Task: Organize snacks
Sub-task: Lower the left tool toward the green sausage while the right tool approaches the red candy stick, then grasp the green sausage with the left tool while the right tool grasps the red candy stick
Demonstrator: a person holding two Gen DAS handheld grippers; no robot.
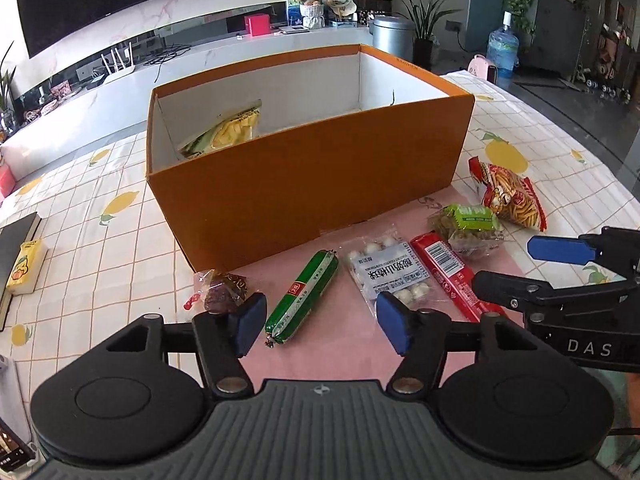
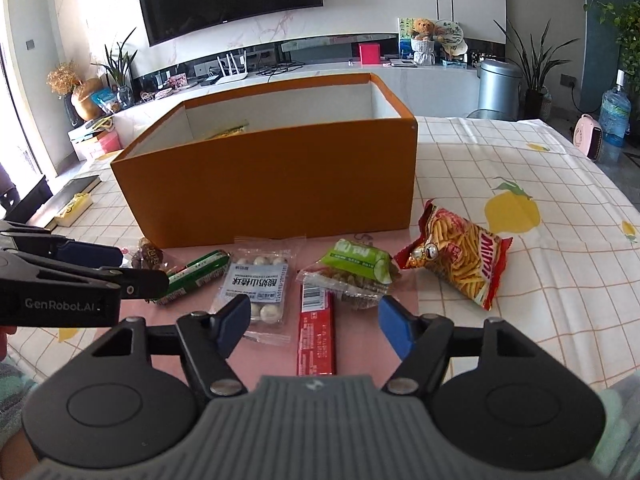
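orange cardboard box (image 1: 304, 184) sits open on the lemon-print tablecloth (image 1: 92, 240), with one yellow snack bag (image 1: 228, 130) already leaning inside at its left end. rest of the snacks are lined up on a pink mat (image 1: 340, 336) right in front of the box: dark wrapped candy (image 1: 222, 290), green sausage stick (image 1: 304, 296), clear pack of white balls (image 1: 386, 270), long red bar (image 1: 452, 274), green-label pack (image 1: 466, 226) and a red mimi fries bag (image 2: 456, 258) off to the right. left gripper (image 1: 318, 322) hangs over the sausage stick, jaws spread wide, holding nothing. right gripper (image 2: 316, 322) is over the red bar, also spread and empty.
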